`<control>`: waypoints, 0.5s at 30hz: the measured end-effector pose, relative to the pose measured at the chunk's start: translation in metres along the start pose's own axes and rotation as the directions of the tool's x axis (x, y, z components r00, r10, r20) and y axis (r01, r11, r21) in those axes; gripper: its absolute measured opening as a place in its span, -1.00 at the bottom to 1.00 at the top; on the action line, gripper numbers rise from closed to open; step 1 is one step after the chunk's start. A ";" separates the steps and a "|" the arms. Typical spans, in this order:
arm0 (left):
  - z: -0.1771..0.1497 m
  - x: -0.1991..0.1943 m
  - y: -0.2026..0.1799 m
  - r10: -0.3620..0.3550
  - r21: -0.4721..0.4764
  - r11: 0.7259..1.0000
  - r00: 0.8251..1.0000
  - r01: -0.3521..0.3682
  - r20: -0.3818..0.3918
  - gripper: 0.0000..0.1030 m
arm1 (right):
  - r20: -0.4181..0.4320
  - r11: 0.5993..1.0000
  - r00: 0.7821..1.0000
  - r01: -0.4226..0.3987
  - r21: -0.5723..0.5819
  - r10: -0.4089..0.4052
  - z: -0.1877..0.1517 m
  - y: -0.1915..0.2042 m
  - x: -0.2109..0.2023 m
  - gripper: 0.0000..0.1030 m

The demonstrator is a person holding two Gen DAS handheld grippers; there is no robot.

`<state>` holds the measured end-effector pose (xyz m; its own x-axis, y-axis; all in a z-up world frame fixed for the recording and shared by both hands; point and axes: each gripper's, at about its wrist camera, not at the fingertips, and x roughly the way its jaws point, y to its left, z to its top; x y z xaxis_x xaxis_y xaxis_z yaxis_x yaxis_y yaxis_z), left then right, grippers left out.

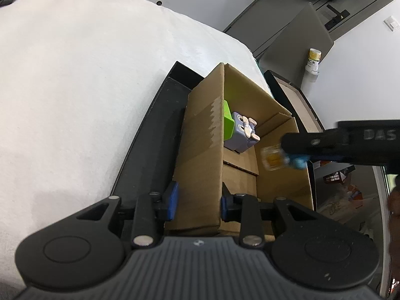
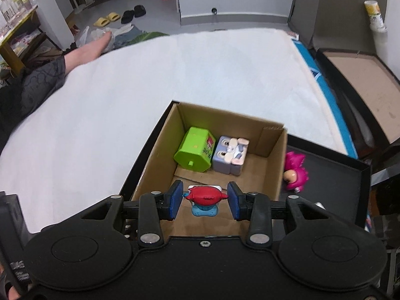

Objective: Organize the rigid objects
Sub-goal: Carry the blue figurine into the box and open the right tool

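An open cardboard box (image 2: 272,155) sits in a black tray (image 2: 332,175) on a white bed. Inside it lie a green toy house (image 2: 195,150) and a grey-purple bunny cube (image 2: 231,155); both also show in the left wrist view, the house (image 1: 228,120) and the cube (image 1: 243,132). My right gripper (image 2: 204,201) is open over the box's near end, and a red-and-blue toy figure (image 2: 205,200) sits between its pads, apart from both. My left gripper (image 1: 198,200) straddles the box's left wall (image 1: 202,155), pads wide on either side. The right gripper also shows in the left wrist view (image 1: 295,157), blurred.
A pink-haired doll (image 2: 296,172) lies in the tray to the right of the box. A second open black box (image 2: 360,80) with a brown floor stands at the right, a white bottle (image 2: 375,16) behind it. A person's arm (image 2: 82,50) rests on the bed's far left.
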<state>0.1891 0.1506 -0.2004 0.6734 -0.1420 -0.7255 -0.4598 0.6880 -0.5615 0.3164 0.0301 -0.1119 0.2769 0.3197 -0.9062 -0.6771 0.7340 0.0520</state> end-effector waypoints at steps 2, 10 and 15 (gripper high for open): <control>0.001 0.000 0.001 -0.004 -0.003 1.000 1.000 0.004 -0.001 -0.39 | -0.012 1.000 1.000 -0.003 0.003 0.003 -0.001 0.003 0.008 -0.25; 0.001 0.000 0.004 -0.012 -0.015 1.000 1.000 0.012 -0.002 -0.39 | -0.047 1.000 0.999 -0.014 0.007 0.014 -0.001 0.012 0.036 -0.25; 0.001 0.001 0.005 -0.017 -0.016 1.000 1.000 0.017 -0.007 -0.39 | -0.072 1.000 0.997 -0.022 0.020 0.023 -0.001 0.016 0.053 -0.25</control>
<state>0.1877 0.1548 -0.2039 0.6770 -0.1592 -0.7185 -0.4573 0.6740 -0.5802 0.3194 0.0581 -0.1601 0.2113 0.2931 -0.9324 -0.6690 0.7389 0.0806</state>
